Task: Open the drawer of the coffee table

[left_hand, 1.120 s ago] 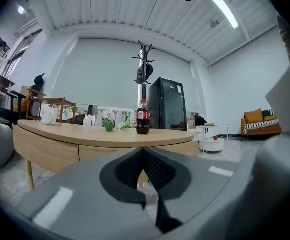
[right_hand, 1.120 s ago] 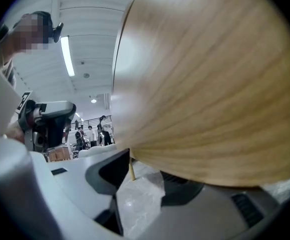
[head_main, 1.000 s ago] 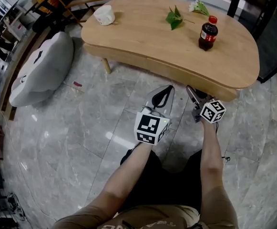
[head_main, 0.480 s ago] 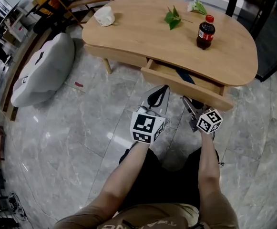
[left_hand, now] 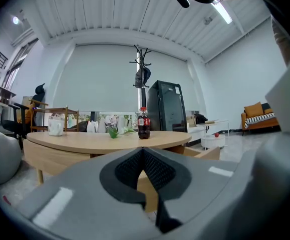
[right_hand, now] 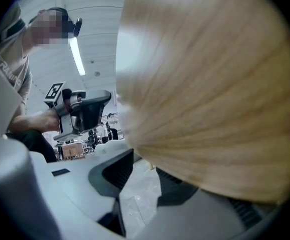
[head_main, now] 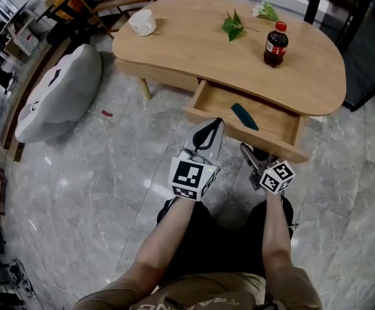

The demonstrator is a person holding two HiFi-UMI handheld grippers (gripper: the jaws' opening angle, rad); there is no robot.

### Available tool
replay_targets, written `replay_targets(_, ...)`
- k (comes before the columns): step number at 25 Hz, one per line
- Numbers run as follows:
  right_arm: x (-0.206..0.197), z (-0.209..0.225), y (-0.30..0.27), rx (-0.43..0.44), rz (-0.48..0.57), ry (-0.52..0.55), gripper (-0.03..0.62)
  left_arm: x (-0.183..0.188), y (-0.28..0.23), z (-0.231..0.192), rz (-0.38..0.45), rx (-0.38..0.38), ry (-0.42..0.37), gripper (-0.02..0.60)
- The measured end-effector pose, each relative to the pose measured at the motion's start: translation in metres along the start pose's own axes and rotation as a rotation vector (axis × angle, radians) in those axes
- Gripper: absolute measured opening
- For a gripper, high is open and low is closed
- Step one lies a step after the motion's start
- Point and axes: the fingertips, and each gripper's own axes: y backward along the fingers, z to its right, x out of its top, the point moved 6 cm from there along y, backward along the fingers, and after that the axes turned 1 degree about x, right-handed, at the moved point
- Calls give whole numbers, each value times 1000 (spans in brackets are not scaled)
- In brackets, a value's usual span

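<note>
The light wood coffee table (head_main: 193,50) has its drawer (head_main: 216,102) pulled out toward me, with a dark teal object (head_main: 244,116) lying inside. My right gripper (head_main: 244,148) reaches under the drawer front (head_main: 284,148) at its lower edge. In the right gripper view the wooden front (right_hand: 209,84) fills the upper right, and the right gripper (right_hand: 140,159) has its jaw tips closed against that edge. My left gripper (head_main: 213,124) hovers just before the drawer's left part, shut and empty. In the left gripper view the left gripper (left_hand: 144,151) points level at the table (left_hand: 95,141).
A cola bottle (head_main: 274,44), green leaves (head_main: 233,24), a white flower (head_main: 269,8) and a white cup (head_main: 142,21) stand on the tabletop. A grey beanbag (head_main: 61,89) lies on the marble floor to the left. Chairs and shelves line the far left.
The drawer went from shut to well pulled out. My right gripper drew back toward me with the drawer front. The left gripper also drifted back a little.
</note>
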Motion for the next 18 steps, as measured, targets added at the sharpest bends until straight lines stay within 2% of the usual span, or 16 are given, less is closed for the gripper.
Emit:
replay_targets(2, -1, -2, 0, -1, 2, -5, 146, 0, 2, 0, -5, 4, -14, 5)
replay_targets(6, 0, -1, 2, -1, 20, -9, 146, -2, 4, -1, -4, 11, 29, 5)
replay_targets(11, -10, 5, 3, -21, 20, -43, 144, -8, 0, 2, -24, 2, 36, 5)
replay_targets(18, -17, -1, 15, -51, -58, 27, 143, -9, -3, 4, -29, -19, 36, 5)
